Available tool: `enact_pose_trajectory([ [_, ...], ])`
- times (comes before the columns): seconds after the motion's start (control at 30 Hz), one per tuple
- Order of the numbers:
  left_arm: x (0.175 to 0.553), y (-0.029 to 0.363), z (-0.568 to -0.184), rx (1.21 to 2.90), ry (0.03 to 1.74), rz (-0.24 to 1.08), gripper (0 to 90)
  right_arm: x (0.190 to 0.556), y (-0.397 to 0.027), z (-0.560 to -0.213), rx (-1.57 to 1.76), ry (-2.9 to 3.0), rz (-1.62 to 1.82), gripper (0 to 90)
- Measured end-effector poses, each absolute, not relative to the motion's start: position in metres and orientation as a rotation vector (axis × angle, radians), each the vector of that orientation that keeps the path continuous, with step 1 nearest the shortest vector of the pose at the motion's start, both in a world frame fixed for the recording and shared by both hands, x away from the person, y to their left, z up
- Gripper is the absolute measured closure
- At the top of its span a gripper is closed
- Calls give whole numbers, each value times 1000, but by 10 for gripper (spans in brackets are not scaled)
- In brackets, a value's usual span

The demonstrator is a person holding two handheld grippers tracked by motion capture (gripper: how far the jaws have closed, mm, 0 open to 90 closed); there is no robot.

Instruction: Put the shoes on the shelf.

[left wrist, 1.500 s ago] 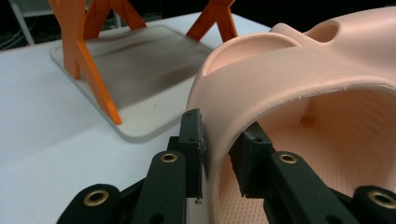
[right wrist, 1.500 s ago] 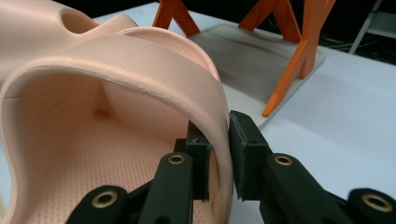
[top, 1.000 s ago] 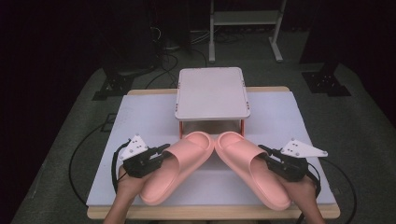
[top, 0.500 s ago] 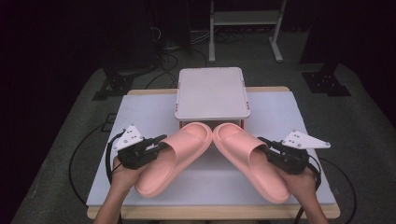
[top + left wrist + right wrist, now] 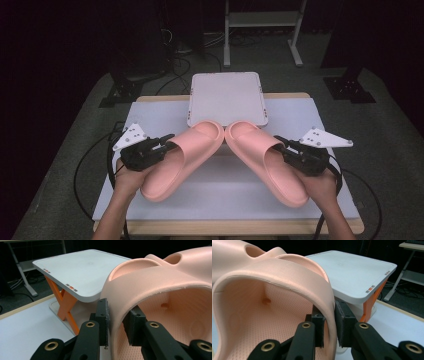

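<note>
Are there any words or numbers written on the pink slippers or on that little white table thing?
No readable words or numbers anywhere.
White stand: small grey and orange marks along its edges, in both gripper views, too small to read as letters.
Left slipper: plain pink, no print seen.
Right slipper: plain pink, no print seen.

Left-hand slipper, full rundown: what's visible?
The left slipper is a salmon-pink, matte, foam-like slide with a wide strap, thick sole and dimpled footbed. It is lifted and angled, toe toward the white stand, nearly meeting the right slipper. The left gripper is shut on the strap's outer side wall, one pad inside, one outside.
</note>
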State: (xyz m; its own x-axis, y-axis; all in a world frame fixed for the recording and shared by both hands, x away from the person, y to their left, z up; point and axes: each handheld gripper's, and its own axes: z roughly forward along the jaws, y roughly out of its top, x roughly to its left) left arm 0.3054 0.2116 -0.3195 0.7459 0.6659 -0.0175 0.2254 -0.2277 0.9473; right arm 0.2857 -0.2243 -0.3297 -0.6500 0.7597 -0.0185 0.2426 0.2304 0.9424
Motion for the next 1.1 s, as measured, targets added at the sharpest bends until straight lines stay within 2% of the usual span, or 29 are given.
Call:
enact_pose_trajectory([
  [1.1, 343, 217, -295, 1757, 751, 491, 745, 326, -208, -305, 928, 2002, 1395, 778],
])
